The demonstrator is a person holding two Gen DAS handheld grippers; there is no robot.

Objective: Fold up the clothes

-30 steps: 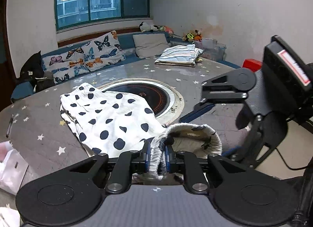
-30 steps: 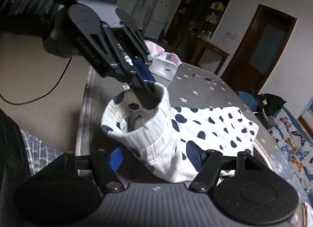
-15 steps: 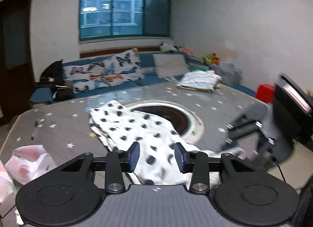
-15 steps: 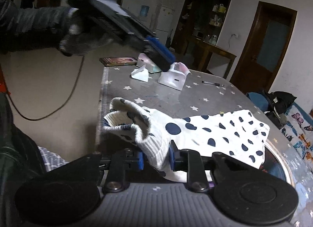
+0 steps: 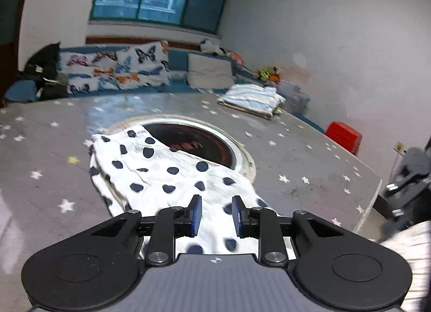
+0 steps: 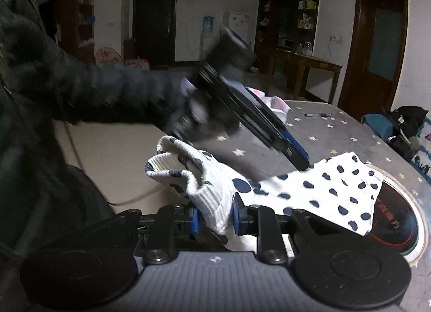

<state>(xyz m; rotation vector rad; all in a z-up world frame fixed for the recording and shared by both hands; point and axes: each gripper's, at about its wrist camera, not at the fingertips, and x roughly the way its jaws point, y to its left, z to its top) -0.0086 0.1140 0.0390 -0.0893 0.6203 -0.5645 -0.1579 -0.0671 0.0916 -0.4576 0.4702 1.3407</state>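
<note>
From the left wrist, a white garment with dark spots point(image 5: 161, 174) is seen spread on a grey, star-printed table point(image 5: 309, 156), its far edge overlapping a round inset hotplate point(image 5: 215, 147). The left gripper point(image 5: 215, 215) is held over the garment's near end, its blue pads closing with nothing pinched.

From the right wrist, the garment's ribbed cuff point(image 6: 212, 201) is pinched by the right gripper point(image 6: 215, 216) at the near table edge.
</note>
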